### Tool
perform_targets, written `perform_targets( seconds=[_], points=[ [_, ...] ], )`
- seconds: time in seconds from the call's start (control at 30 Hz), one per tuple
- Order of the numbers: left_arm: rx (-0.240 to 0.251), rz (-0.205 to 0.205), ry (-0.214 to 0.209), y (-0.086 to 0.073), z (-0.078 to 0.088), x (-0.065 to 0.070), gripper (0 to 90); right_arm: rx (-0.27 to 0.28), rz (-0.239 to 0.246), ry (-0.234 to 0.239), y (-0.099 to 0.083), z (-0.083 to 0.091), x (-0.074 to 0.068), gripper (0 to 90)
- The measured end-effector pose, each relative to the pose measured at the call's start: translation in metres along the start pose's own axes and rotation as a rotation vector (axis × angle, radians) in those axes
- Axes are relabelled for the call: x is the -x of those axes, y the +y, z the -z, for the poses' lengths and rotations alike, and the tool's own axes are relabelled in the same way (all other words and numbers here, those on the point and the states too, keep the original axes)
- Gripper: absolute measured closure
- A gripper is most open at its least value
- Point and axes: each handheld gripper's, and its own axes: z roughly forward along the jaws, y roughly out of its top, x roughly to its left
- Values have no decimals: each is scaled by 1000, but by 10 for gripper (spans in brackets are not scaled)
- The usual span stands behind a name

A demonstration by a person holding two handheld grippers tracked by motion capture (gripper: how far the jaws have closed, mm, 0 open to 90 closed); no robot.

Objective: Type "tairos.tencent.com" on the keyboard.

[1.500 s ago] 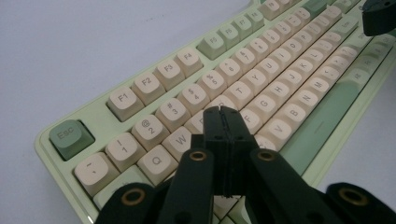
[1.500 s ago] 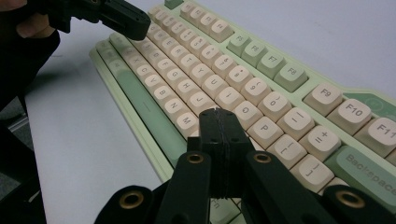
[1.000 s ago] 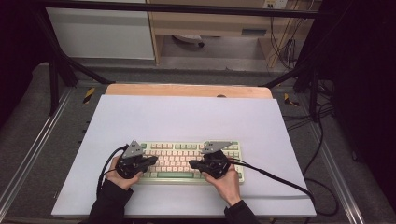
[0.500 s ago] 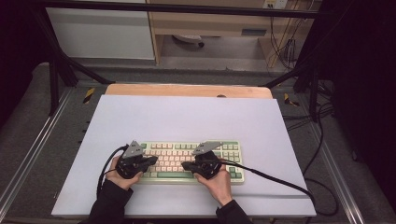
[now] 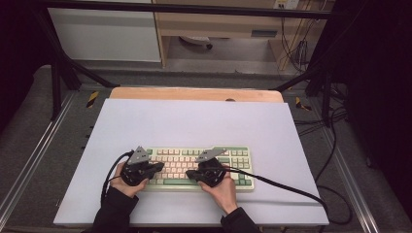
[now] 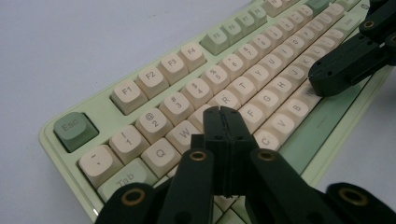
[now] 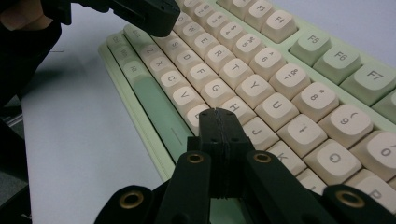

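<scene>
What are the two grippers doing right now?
Left gripper: jaws shut, empty, over the keyboard.
Right gripper: jaws shut, empty, over its keys.

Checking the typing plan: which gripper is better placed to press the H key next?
Right. The right gripper has its shut jaws just beside H on the keyboard; the left gripper sits over the E/D area.

Keyboard (image 6: 261,79): right end cut off at frame edge; keys beneath closed left gripper (image 6: 223,113) tip hidden.

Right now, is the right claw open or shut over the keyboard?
Shut. In the right gripper view the right claw has its two black jaws pressed together with nothing between them, the tip over the keyboard near the H key.
</scene>
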Motion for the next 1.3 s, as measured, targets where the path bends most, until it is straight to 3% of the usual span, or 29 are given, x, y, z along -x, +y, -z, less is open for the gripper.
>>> perform_targets(
  seconds=[0.37, 0.77, 1.3],
  points=[
    [3, 1, -1, 0, 0, 0, 898, -6, 11, -8, 0, -1, -1, 900],
    [6, 0, -4, 1, 1, 1, 898, 12, 31, -30, 5, 21, 1, 900],
    [3, -5, -4, 4, -1, 5, 898, 31, -17, -71, -14, 50, 20, 900]
  ],
)
